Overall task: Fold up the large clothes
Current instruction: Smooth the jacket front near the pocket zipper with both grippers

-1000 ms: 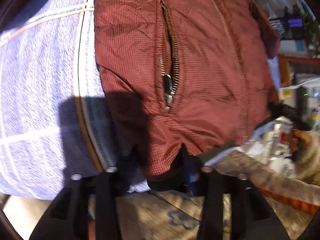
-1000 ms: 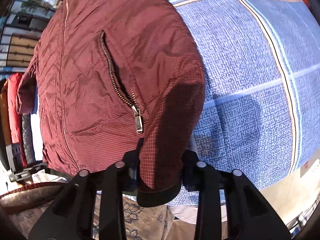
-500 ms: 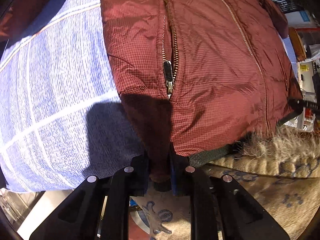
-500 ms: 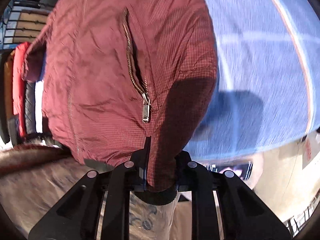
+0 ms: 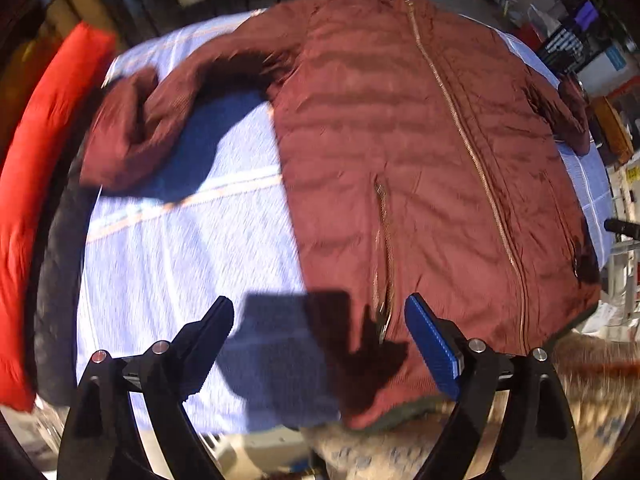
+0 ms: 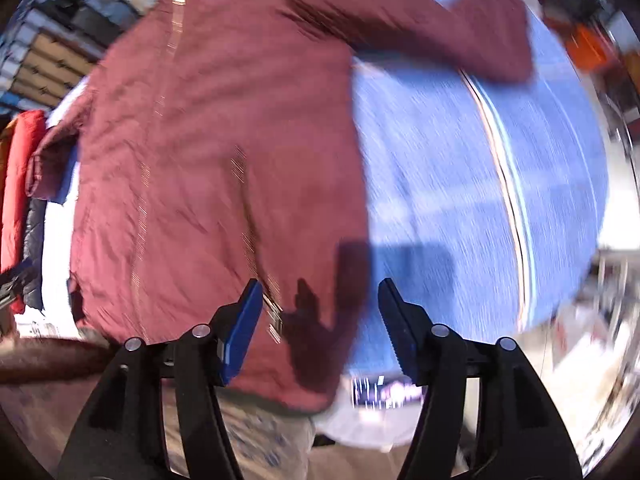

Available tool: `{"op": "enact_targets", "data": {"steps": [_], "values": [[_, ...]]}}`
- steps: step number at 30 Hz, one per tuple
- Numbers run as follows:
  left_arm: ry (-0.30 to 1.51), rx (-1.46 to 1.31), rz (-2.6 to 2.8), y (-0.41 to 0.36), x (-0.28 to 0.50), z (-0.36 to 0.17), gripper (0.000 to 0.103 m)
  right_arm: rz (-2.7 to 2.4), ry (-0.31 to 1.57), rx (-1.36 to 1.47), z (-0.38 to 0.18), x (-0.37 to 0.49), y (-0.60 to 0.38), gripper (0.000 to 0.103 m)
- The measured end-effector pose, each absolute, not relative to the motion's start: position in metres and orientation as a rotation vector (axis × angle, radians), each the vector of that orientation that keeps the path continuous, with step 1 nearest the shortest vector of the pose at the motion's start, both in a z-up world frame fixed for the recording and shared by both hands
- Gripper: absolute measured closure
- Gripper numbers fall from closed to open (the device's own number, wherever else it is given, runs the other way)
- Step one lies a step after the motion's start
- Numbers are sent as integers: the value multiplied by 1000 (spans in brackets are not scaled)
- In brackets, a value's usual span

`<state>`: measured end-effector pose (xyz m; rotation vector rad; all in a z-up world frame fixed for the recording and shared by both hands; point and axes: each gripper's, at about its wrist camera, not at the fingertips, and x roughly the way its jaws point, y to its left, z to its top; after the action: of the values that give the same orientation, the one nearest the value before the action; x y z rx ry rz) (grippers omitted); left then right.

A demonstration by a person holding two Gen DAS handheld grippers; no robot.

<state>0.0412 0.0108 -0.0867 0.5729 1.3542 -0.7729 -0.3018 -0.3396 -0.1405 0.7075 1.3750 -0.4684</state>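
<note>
My left tongs (image 5: 318,336) are spread wide and hold nothing, hovering above the near hem of a maroon jacket (image 5: 420,168). My right tongs (image 6: 320,312) are spread wide too, also empty, above the other near corner of the same jacket (image 6: 216,152). Each pair casts a dark shadow onto the fabric and the cloth just ahead of it. The jacket lies front up, zipped closed along its gold centre zipper (image 5: 464,140), spread across a blue patterned cloth (image 5: 180,264) that covers the surface. One sleeve (image 5: 140,132) lies bunched and curled out to the side on the cloth; the other sleeve (image 6: 452,28) stretches away on the opposite side. A red garment (image 5: 44,168) lies along the far edge of the cloth. The right view is blurred.
</note>
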Motion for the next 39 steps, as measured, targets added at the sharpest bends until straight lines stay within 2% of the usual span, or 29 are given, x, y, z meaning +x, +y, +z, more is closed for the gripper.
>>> {"op": "enact_targets", "data": {"steps": [5,8,9,10,13,27,32,36,39], "values": [[1388,555,-839,-36,19,-119,17,-334,1432,638,-171,-237,-310,30],[1422,655,-815,-64,5,-163,14,-346,1509,569,-202,-221,-294,28],[1428,690,-797,-65,1,-175,14,-364,1543,552,-215,-222,-290,23],[1438,713,-782,-65,-2,-188,7,-374,1569,567,-227,-223,-287,15],[1426,660,-777,-60,-3,-202,5,-420,1495,613,-233,-231,-285,6],[1519,741,-736,-89,5,-224,5,-398,1673,675,-249,-191,-319,5],[1515,738,-728,-97,5,-226,5,-453,1448,794,-191,-186,-378,5],[1513,740,-724,-98,5,-225,5,-679,1246,775,-136,-194,-480,5],[1517,744,-720,-99,5,-226,5,-856,1195,752,-120,-201,-547,5]]}}
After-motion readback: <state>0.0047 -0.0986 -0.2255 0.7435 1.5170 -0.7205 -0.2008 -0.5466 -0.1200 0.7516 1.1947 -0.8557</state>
